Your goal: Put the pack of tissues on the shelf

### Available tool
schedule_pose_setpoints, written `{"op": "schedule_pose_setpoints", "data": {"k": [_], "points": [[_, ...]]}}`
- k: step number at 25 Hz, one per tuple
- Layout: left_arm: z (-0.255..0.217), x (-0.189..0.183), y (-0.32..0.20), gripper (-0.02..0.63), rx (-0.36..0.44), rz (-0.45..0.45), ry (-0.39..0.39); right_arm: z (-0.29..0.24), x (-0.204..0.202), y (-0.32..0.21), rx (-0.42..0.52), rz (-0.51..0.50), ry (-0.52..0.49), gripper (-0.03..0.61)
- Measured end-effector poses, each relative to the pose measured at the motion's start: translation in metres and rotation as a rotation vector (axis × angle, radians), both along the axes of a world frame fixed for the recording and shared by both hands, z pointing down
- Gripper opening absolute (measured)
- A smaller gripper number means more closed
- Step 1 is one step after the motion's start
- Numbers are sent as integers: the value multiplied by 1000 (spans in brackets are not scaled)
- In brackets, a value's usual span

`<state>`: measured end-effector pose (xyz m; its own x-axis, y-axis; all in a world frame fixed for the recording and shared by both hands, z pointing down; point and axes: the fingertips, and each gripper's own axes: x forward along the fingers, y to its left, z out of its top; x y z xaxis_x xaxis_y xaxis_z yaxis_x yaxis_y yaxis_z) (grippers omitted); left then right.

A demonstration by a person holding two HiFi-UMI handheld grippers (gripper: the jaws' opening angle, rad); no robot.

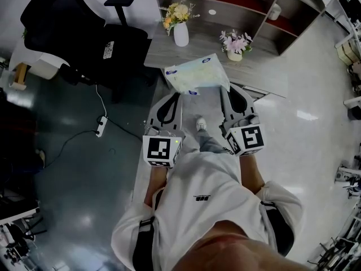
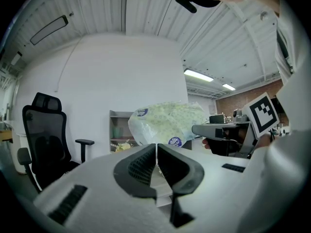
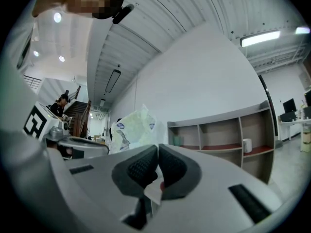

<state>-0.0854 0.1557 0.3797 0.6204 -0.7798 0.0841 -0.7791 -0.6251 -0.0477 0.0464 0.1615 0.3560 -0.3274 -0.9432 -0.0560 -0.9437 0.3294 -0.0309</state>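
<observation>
The pack of tissues [image 1: 196, 73] is a pale green plastic-wrapped pack with blue round labels. It hangs in the air in front of the grey shelf unit [image 1: 242, 35], held between both grippers. My left gripper [image 1: 176, 95] is shut on the wrapper at the pack's left edge, and my right gripper [image 1: 224, 89] is shut on its right edge. In the left gripper view the pack [image 2: 167, 123] rises just beyond the closed jaws. The right gripper view shows the pack [image 3: 131, 128] to the left, with a scrap of wrapper pinched between the jaws.
On the shelf unit's top stand a white vase of yellow flowers [image 1: 180, 27] and a small pot of pink flowers [image 1: 235, 45]. A white roll [image 1: 274, 11] sits in a lower compartment. A black office chair [image 1: 84, 33] and a power strip [image 1: 101, 125] are at the left.
</observation>
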Motion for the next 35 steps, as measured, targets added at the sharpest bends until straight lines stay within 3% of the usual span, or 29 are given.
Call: {"op": "schedule_pose_setpoints", "data": {"k": [18, 35], "points": [[1, 33, -95, 35, -25, -20, -40, 7, 33, -100, -24, -22, -23, 26], [5, 47, -176, 35, -45, -62, -22, 14, 47, -185, -44, -57, 4, 26]]}}
